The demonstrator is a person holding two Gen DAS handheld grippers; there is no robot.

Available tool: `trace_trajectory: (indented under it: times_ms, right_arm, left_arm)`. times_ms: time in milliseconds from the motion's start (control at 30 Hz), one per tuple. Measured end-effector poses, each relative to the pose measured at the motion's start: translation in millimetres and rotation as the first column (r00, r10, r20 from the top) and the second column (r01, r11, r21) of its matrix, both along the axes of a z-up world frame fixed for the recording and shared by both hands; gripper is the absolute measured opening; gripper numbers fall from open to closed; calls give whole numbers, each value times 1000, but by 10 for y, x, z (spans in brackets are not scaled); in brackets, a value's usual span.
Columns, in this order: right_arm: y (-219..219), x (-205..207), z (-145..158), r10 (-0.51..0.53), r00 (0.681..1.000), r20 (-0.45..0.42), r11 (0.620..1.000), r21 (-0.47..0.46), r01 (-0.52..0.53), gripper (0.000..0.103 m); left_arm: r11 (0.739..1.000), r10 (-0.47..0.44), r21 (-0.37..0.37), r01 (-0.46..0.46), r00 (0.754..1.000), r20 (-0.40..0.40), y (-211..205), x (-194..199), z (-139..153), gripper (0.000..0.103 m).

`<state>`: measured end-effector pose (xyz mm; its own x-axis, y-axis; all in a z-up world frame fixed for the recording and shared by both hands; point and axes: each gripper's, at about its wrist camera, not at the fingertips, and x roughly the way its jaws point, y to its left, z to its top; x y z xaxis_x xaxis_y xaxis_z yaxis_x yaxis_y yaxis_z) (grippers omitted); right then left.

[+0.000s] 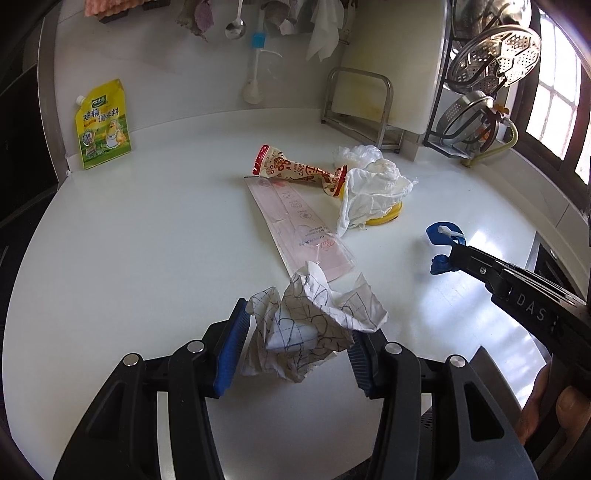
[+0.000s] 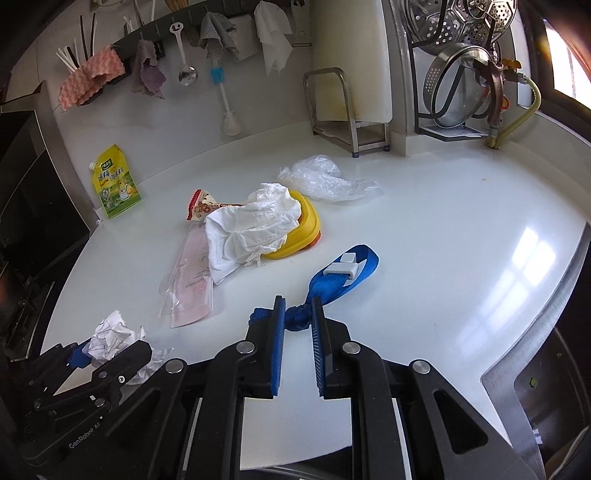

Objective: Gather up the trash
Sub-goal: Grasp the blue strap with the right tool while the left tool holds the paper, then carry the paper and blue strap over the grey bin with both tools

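Left tool [image 1: 295, 332] pinches crumpled printed paper [image 1: 314, 321] — right tool [image 2: 298, 314] pinches a knotted blue woven strap [image 2: 343, 273].

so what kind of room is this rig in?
Most likely a home kitchen: white counter, a ladle and cloths hung on a wall rail, a cutting board in a stand, and steamer trays on a rack.

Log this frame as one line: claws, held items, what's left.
left claw: shut on crumpled paper | right claw: shut on blue strap | left on counter: white tissue, clear bag, snack wrapper
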<state>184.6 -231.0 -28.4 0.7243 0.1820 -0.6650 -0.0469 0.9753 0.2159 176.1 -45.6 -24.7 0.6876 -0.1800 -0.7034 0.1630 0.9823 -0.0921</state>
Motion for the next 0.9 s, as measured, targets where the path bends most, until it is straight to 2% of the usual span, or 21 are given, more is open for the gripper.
trace_trajectory:
  times_ms: [500,667,900]
  right_arm:
    - [13,-902,103,-26,999,37,999,22,25,13]
    - [1,-1264,78,-35,999,36,998,45,34,13]
    - [21,-1709,12,-49,998,35,999,27,48,13]
  left_arm:
    - [999,-35,22,35,999,29,-60,-532,70,49]
    - [998,-62,24,62,998,31,-104,-790,67,49]
    - [995,-98,33,97,995,32,-155,-1140,-5,49]
